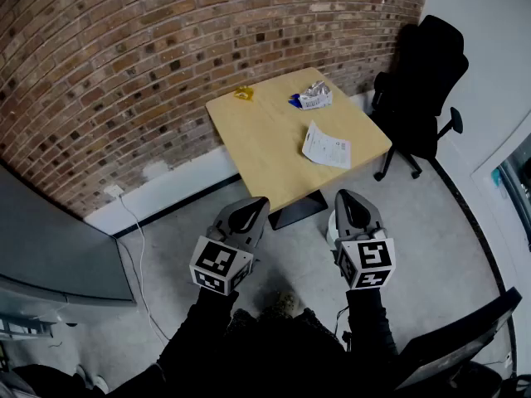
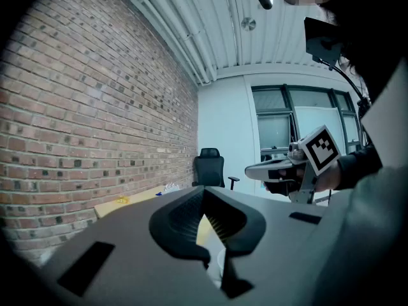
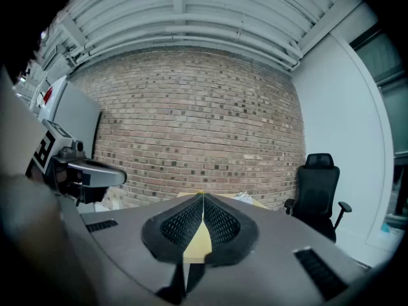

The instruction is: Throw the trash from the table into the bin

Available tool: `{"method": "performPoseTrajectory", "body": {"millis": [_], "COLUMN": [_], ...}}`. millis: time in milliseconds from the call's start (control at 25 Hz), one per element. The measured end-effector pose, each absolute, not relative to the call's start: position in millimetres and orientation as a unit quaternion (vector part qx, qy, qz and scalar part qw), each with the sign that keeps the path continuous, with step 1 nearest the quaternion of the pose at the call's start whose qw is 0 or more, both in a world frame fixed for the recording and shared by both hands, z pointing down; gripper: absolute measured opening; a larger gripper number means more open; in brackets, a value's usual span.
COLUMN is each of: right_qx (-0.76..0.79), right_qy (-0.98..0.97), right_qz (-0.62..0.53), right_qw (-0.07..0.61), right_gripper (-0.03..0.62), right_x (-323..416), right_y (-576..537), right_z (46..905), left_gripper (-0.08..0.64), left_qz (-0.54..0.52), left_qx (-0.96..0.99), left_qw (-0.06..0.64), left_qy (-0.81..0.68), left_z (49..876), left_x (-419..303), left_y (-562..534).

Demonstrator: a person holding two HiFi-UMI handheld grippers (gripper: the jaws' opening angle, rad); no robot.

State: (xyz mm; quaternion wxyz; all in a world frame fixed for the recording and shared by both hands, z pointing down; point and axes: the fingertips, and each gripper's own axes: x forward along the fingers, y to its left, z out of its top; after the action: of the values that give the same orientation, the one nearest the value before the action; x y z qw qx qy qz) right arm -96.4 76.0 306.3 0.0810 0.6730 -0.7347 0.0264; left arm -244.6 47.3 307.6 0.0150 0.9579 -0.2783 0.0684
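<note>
Two hand-held grippers sit side by side, nearly level, above a grey floor (image 1: 431,222) and short of the near edge of a square wooden table (image 1: 265,148). Left gripper (image 1: 251,210): jaws closed tip to tip, nothing between them. Right gripper (image 1: 349,203): jaws likewise pressed together and empty. Each carries a cube with square markers at its rear, and dark sleeves run back from both toward the bottom of the head view.

Three pieces of trash lie on the table, well apart from both grippers:
- A printed sheet of paper (image 1: 325,148) lies near the right edge.
- A crumpled silver wrapper (image 1: 315,96) with a blue part lies at the far edge.
- A small yellow scrap (image 1: 243,93) lies at the far left corner.

The table's far side stands close to a brick wall (image 1: 124,56). A black office chair (image 1: 419,81) stands near the table on the right, in the corner where the brick meets a white wall. A grey cabinet (image 1: 50,247) occupies the left of the head view, and a white cable (image 1: 137,247) trails over the floor beside it.
</note>
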Motion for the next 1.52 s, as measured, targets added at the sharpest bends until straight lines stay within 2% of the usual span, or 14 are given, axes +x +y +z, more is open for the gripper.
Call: {"method": "performPoseTrajectory", "body": {"millis": [640,1080,1520], "right_qx": [0.655,0.662,0.671], "right_qy": [-0.750,-0.743,-0.732], "right_qz": [0.032,0.050,0.059], "right_qw": [0.091,0.084,0.105], "right_gripper": [0.011,0.011,0.011], "right_x": [-47,-36,-33], "right_y": [22,-22,-83], "right_z": [324,336,348], "left_gripper": [0.007,0.007,0.008], "left_qz": [0.067,0.079,0.065], "left_qx": [0.948,0.948,0.957], "left_qw": [0.021,0.028,0.040], "left_qy": [-0.311,-0.308,-0.279], "left_z": [320,331,328], "left_x": [-189,-182,-167], "left_y": [-11,-62,-130]}}
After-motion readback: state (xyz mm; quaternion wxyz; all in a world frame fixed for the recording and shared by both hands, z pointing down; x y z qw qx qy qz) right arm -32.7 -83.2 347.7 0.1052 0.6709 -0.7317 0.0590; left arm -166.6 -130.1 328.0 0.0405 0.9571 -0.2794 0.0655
